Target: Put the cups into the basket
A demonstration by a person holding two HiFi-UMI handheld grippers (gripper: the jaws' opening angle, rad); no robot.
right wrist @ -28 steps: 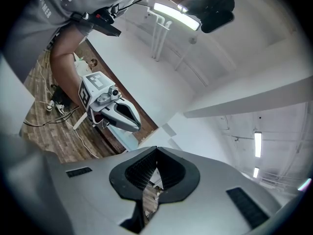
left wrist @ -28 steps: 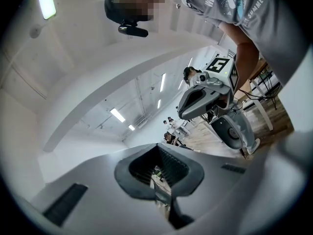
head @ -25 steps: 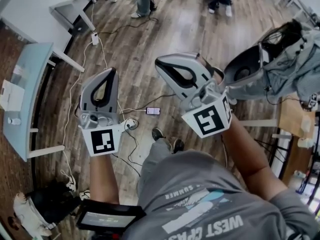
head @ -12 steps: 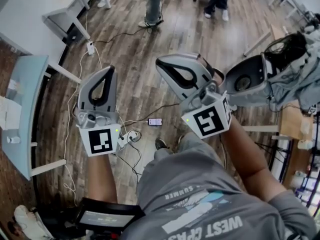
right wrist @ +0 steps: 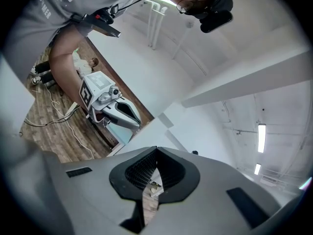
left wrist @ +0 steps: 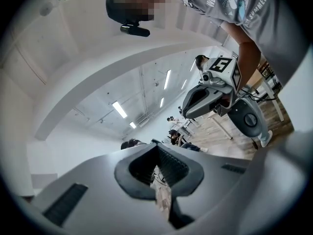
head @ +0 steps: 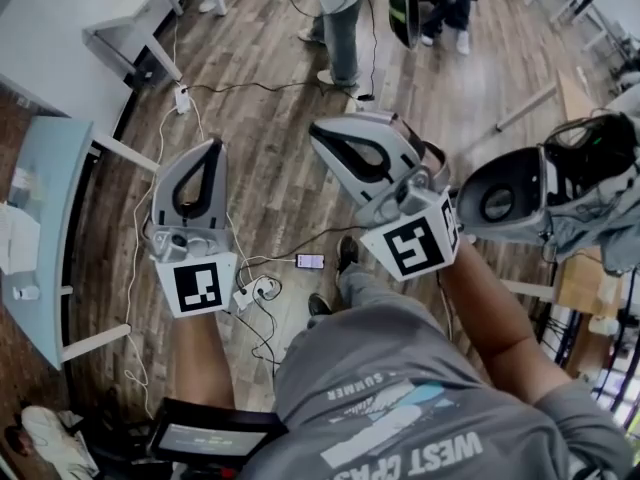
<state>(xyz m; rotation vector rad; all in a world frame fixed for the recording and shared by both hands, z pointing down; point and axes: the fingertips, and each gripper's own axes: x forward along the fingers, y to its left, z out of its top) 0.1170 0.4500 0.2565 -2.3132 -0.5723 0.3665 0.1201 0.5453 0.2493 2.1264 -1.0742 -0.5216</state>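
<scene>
Left hand-held gripper [head: 212, 148]: in the head view you held it out over the wooden floor [head: 275, 183], nose pointing away from you, with nothing on it.
Right hand-held gripper [head: 322, 130]: it sat beside the left one and apart from it, angled toward it, also bare.
Cups and basket: neither showed anywhere in the head view, on the floor or on either bench.
Surroundings: a pale blue bench [head: 55, 168] with small white items stood at your left, and a white bench [head: 60, 18] beyond it. A phone [head: 310, 261] and a power strip [head: 255, 290] with its cables lay below your hands. A grey chair [head: 500, 203] draped with clothing stood at your right, and a standing person [head: 340, 18] was ahead.
Left gripper view: the left hand-held gripper's jaws met tip to tip with nothing between them, and the camera looked up at ceiling lights.
Right gripper view: the right hand-held gripper's jaws were fully closed and empty, against wall and ceiling.
Progress: by these views nothing was done. No cup was picked up and the basket was not located, so every cup was left to do.
In the way: you probably needed to turn toward the cups first, minding the cables underfoot, the chair by your right arm and the person ahead.
</scene>
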